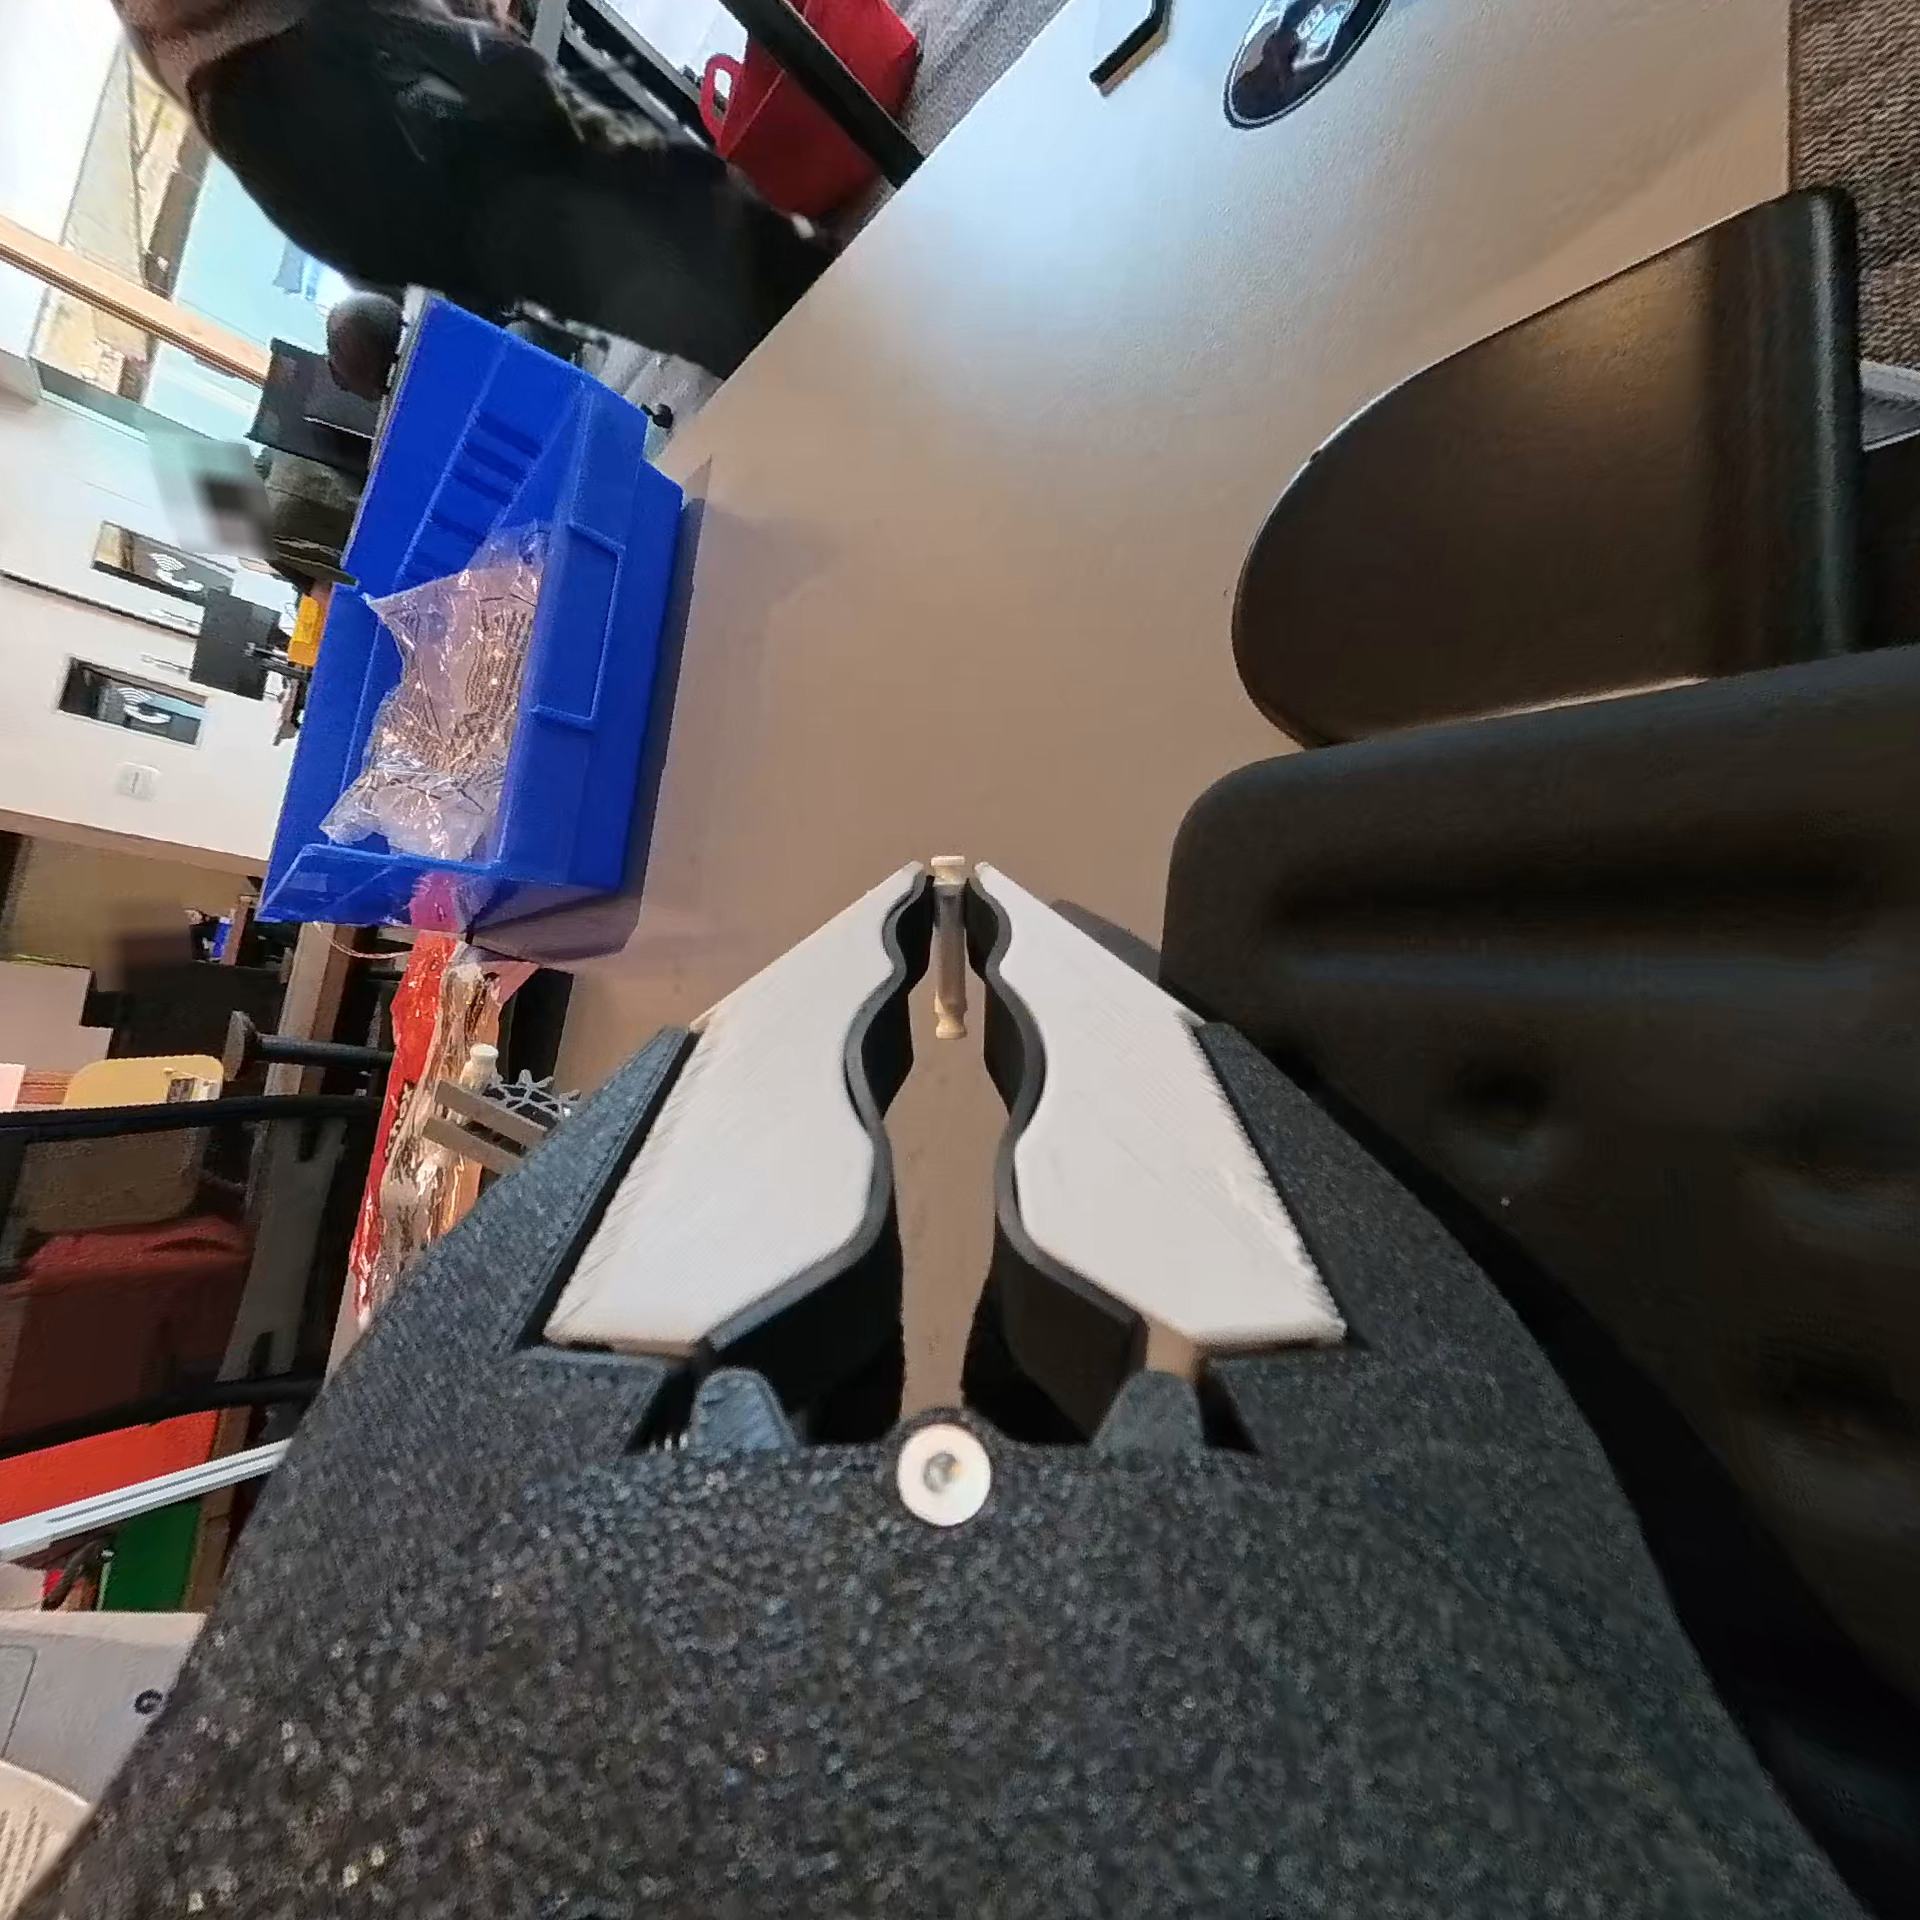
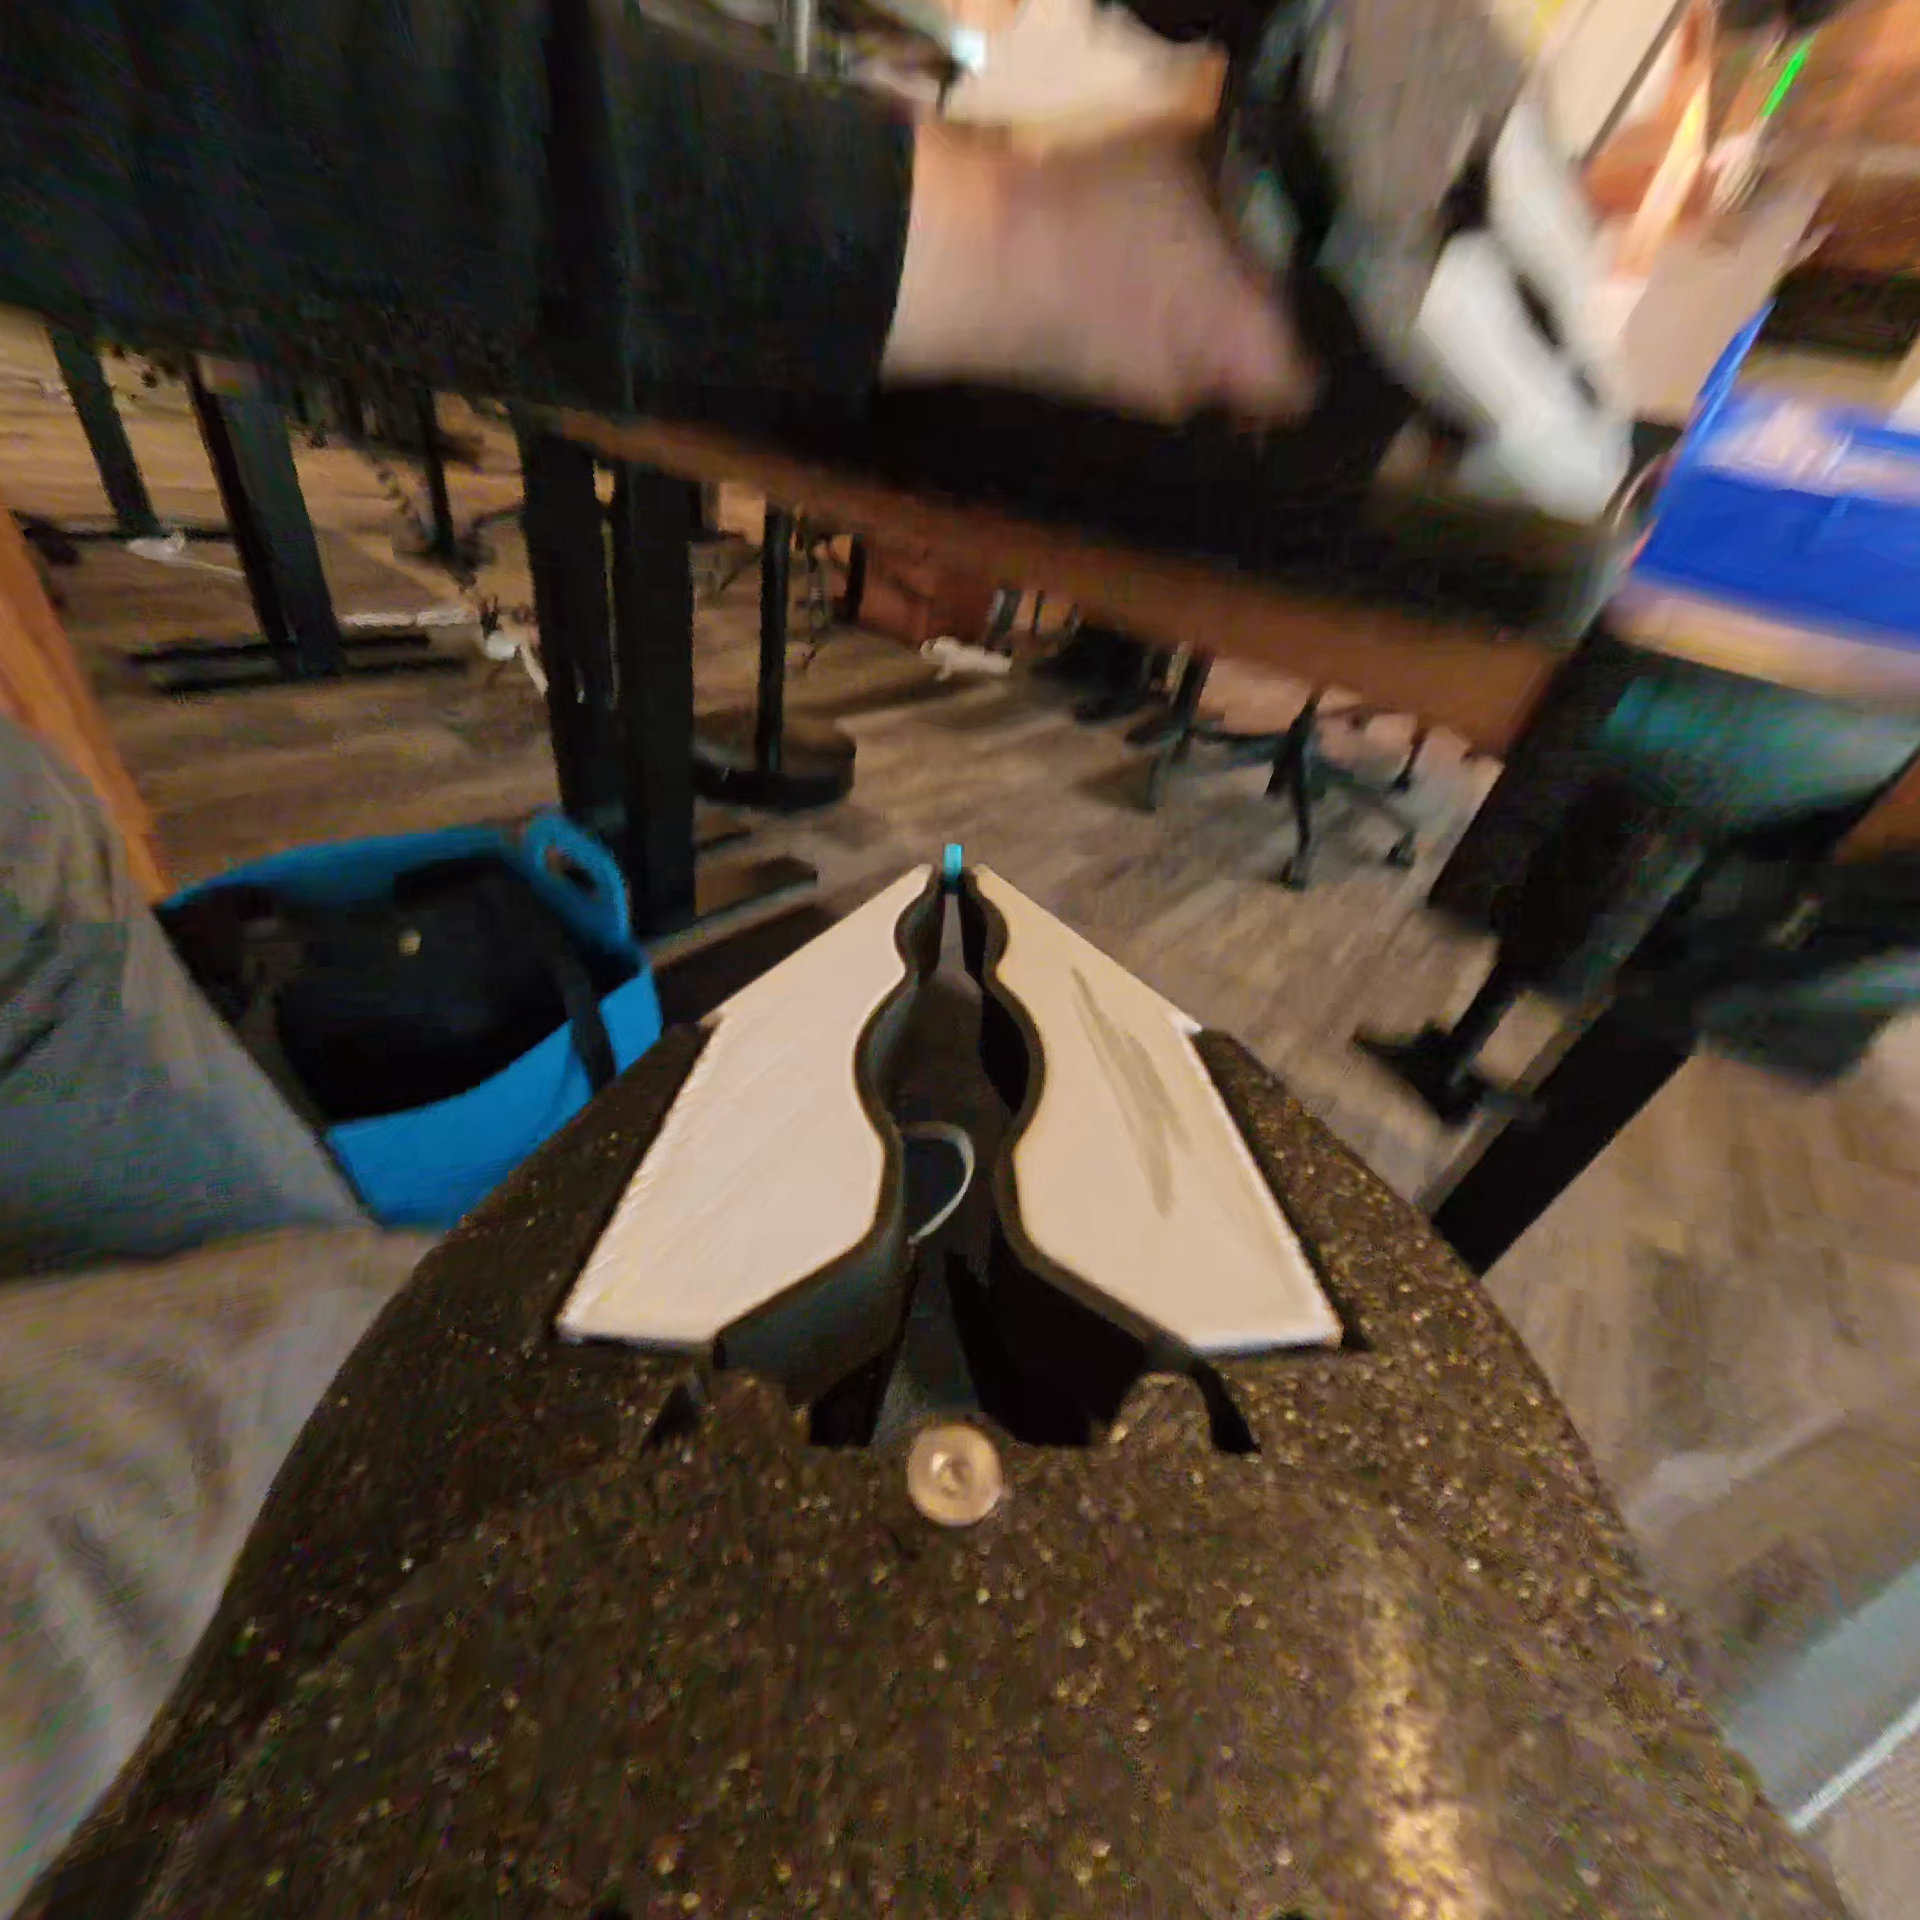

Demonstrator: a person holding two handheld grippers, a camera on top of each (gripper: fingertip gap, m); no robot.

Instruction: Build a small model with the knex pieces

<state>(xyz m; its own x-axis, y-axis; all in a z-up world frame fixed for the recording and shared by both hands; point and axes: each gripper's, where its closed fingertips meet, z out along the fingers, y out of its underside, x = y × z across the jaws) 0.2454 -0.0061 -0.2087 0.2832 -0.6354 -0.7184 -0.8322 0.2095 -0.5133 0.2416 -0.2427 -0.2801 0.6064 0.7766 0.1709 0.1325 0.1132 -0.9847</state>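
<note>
In the left wrist view my left gripper point(image 1: 948, 883) is shut on a small cream peg with a grey metal shaft point(image 1: 948, 997). The peg stands out past the fingertips, above a beige table point(image 1: 935, 520). In the right wrist view my right gripper point(image 2: 952, 883) is shut on a thin dark thing with a teal tip point(image 2: 952, 860). It is held below table height, over the floor. A dark curved part point(image 2: 935, 1174) shows between its fingers; I cannot tell what it is. This view is blurred.
A blue bin point(image 1: 540, 644) holding a clear plastic bag point(image 1: 447, 707) stands on the table's far side. Black moulded parts point(image 1: 1558, 987) crowd the right. In the right wrist view are a blue bag point(image 2: 488, 1091), a grey-clad leg point(image 2: 125, 1039), a table edge point(image 2: 1039, 561) and a blurred hand point(image 2: 1060, 260).
</note>
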